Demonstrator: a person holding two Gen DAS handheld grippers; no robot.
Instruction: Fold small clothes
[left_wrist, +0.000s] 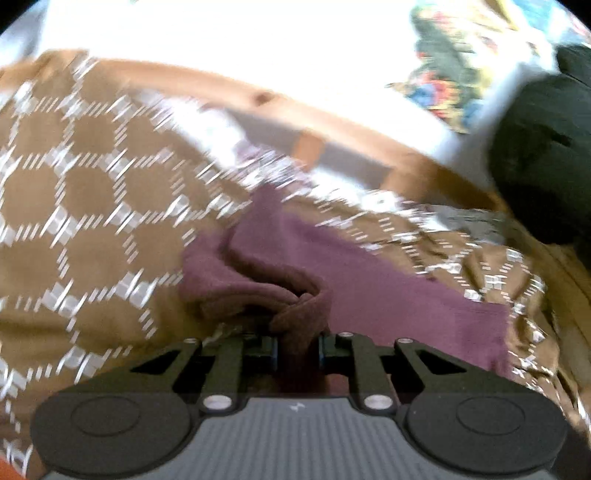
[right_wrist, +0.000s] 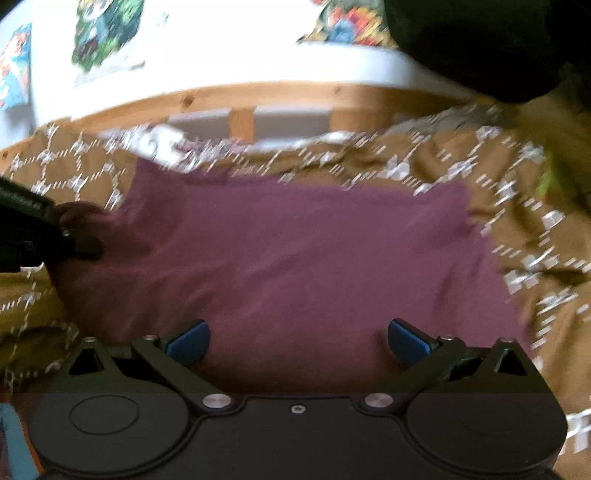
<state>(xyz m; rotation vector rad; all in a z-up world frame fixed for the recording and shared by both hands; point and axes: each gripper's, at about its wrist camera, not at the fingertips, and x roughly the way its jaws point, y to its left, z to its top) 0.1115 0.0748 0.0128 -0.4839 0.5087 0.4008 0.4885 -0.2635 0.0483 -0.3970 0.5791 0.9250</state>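
A maroon garment (right_wrist: 295, 258) lies spread flat on a brown bedspread with a white hexagon pattern (right_wrist: 535, 221). In the left wrist view my left gripper (left_wrist: 298, 349) is shut on a bunched fold of the maroon garment (left_wrist: 369, 280), which rises in wrinkles just ahead of the fingers. In the right wrist view my right gripper (right_wrist: 297, 341) is open, its blue fingertips (right_wrist: 406, 339) wide apart just above the garment's near edge. The left gripper (right_wrist: 44, 236) shows at the left edge of that view, at the garment's left side.
A wooden bed frame (right_wrist: 258, 99) with slats runs along the far side of the bedspread. A white wall with colourful pictures (right_wrist: 107, 37) is behind it. A dark bulky object (left_wrist: 539, 147) sits at the right; it also shows in the right wrist view (right_wrist: 480, 44).
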